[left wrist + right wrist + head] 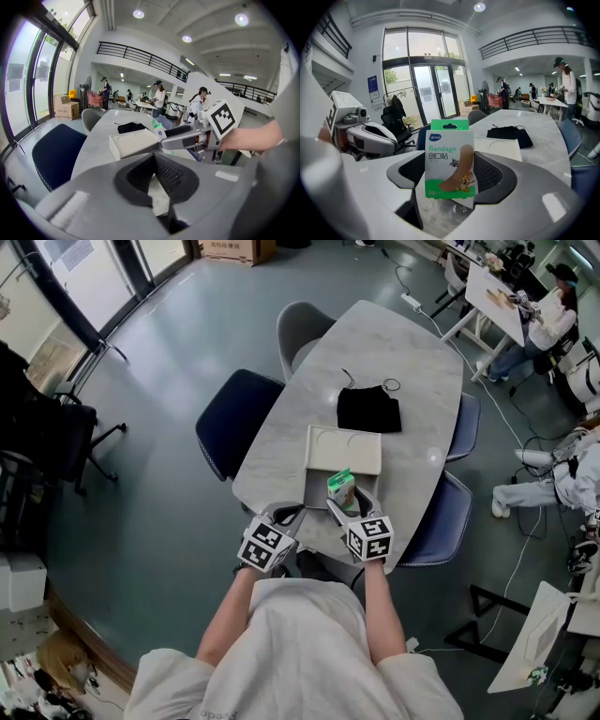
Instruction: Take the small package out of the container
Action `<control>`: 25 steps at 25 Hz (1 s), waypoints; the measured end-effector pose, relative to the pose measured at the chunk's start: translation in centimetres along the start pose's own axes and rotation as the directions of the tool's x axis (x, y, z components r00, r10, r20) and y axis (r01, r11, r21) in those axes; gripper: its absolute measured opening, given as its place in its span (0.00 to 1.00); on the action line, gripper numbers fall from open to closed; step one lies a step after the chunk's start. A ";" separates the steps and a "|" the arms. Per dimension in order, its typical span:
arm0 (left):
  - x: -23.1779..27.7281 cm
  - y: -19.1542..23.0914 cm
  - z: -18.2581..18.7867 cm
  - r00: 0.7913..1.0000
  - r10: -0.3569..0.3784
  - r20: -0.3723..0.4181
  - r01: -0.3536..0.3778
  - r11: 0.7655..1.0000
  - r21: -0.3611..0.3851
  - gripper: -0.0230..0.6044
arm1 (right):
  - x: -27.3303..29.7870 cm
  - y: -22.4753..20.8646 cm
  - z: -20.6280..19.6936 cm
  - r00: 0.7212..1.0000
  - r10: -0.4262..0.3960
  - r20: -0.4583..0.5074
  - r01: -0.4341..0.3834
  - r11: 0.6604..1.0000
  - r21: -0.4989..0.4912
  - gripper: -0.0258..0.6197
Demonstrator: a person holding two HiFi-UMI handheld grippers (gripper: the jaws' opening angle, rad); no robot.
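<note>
The small package is a green and white bandage box (341, 489) (449, 154), standing upright. My right gripper (343, 506) (450, 169) is shut on its lower part, just above the near end of the white container (343, 450). The container lies in the middle of the marbled table (412, 381). My left gripper (289, 515) (154, 157) hovers at the table's near edge, left of the container, with its pads together and nothing between them. In the left gripper view I see the container (133, 143), the box (158, 127) and the right gripper (187, 138) ahead.
A black pouch (368, 410) with a cord lies beyond the container. Blue and grey chairs (234, 420) ring the table. People sit at desks (497, 292) at the far right, and another person sits on the floor at the right (562, 474).
</note>
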State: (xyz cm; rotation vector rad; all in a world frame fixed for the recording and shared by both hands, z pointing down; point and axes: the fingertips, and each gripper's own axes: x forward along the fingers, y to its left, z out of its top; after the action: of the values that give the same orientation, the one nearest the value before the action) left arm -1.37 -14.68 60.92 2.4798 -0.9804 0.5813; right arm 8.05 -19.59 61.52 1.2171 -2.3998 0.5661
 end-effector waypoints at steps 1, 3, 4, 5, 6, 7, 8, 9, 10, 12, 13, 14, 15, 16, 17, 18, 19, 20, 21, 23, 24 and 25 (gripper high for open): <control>0.0 0.0 0.1 1.000 0.000 0.000 0.000 1.000 -0.003 0.12 | 0.0 0.0 0.0 1.000 0.000 0.004 0.000 1.000 0.006 0.52; 0.0 0.2 0.2 1.000 0.003 0.003 -0.003 1.000 -0.005 0.12 | 0.0 0.2 0.1 1.000 0.000 0.012 0.000 1.000 0.017 0.52; 0.1 0.3 0.2 1.000 0.005 0.005 -0.005 1.000 -0.004 0.12 | -0.1 0.2 0.1 1.000 0.000 0.017 0.000 1.000 0.025 0.52; 0.1 0.3 0.3 1.000 0.006 0.007 -0.006 1.000 -0.003 0.12 | -0.1 0.3 0.1 1.000 0.000 0.022 -0.001 0.999 0.035 0.52; 0.2 0.3 0.4 1.000 0.006 0.008 -0.006 1.000 -0.002 0.12 | -0.1 0.4 0.1 1.000 0.000 0.027 -0.001 0.999 0.045 0.52; 0.2 0.3 0.4 1.000 0.006 0.009 -0.006 1.000 -0.002 0.12 | -0.1 0.4 0.1 1.000 0.000 0.030 -0.001 0.999 0.053 0.52; 0.2 0.3 0.5 1.000 0.006 0.010 -0.006 1.000 -0.002 0.12 | -0.2 0.5 0.1 0.999 0.000 0.033 -0.002 0.998 0.060 0.52; 0.3 0.3 0.6 1.000 0.006 0.011 -0.006 1.000 -0.002 0.12 | -0.2 0.5 0.1 0.999 0.001 0.036 -0.003 0.998 0.066 0.52; 0.3 0.3 0.6 1.000 0.006 0.011 -0.006 1.000 -0.001 0.12 | -0.2 0.6 0.1 0.999 0.002 0.039 -0.005 0.997 0.072 0.52; 0.4 0.3 0.5 1.000 0.004 0.011 -0.004 1.000 -0.001 0.12 | -0.3 0.6 0.0 0.999 0.002 0.044 -0.006 0.996 0.086 0.52; 0.4 0.2 0.5 1.000 0.002 0.010 -0.002 1.000 -0.001 0.12 | -0.4 0.6 0.0 0.999 0.002 0.045 -0.006 0.996 0.093 0.52; 0.5 0.2 0.5 1.000 0.001 0.009 -0.001 1.000 -0.001 0.12 | -0.4 0.6 -0.1 0.999 0.002 0.045 -0.006 0.995 0.098 0.52; 0.5 0.1 0.5 1.000 0.000 0.008 0.000 1.000 0.000 0.12 | -0.5 0.6 -0.2 0.999 0.002 0.046 -0.007 0.995 0.103 0.52; 0.6 0.0 0.5 1.000 -0.002 0.007 0.002 1.000 0.001 0.12 | -0.5 0.6 -0.3 0.999 0.003 0.047 -0.008 0.994 0.108 0.52; 0.6 -0.1 0.5 1.000 -0.004 0.007 0.004 1.000 0.003 0.12 | -0.6 0.7 -0.4 0.999 0.004 0.049 -0.010 0.993 0.114 0.52; 0.7 -0.2 0.5 1.000 -0.006 0.006 0.006 1.000 0.004 0.12 | -0.6 0.7 -0.5 0.999 0.007 0.052 -0.014 0.993 0.121 0.52; 0.7 -0.3 0.5 1.000 -0.010 0.006 0.010 1.000 0.006 0.12 | -0.7 0.8 -0.5 0.998 0.011 0.056 -0.018 0.991 0.129 0.52; 0.8 -0.5 0.6 1.000 -0.014 0.006 0.014 1.000 0.008 0.12 | -0.8 0.9 -0.5 0.998 0.016 0.060 -0.024 0.990 0.138 0.52; 0.9 -0.6 0.6 1.000 -0.019 0.005 0.019 1.000 0.009 0.12 | -0.9 1.0 -0.5 0.998 0.019 0.064 -0.029 0.989 0.147 0.52; 1.2 -0.8 0.6 1.000 -0.025 0.004 0.025 1.000 0.013 0.12 | -1.0 0.9 -0.5 0.997 0.023 0.068 -0.033 0.987 0.155 0.52; 1.3 -0.9 0.6 1.000 -0.027 0.004 0.027 1.000 0.015 0.12 | -1.0 0.8 -0.6 0.997 0.022 0.068 -0.032 0.987 0.156 0.52; 1.5 -1.0 0.6 1.000 -0.029 0.002 0.029 0.999 0.016 0.12 | -1.1 0.7 -0.6 0.998 0.020 0.067 -0.030 0.987 0.155 0.52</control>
State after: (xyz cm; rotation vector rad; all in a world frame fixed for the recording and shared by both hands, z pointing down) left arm 0.46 -15.13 60.92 2.5054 -0.9429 0.5790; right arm 8.16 -18.19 61.37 1.2892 -2.4674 0.7453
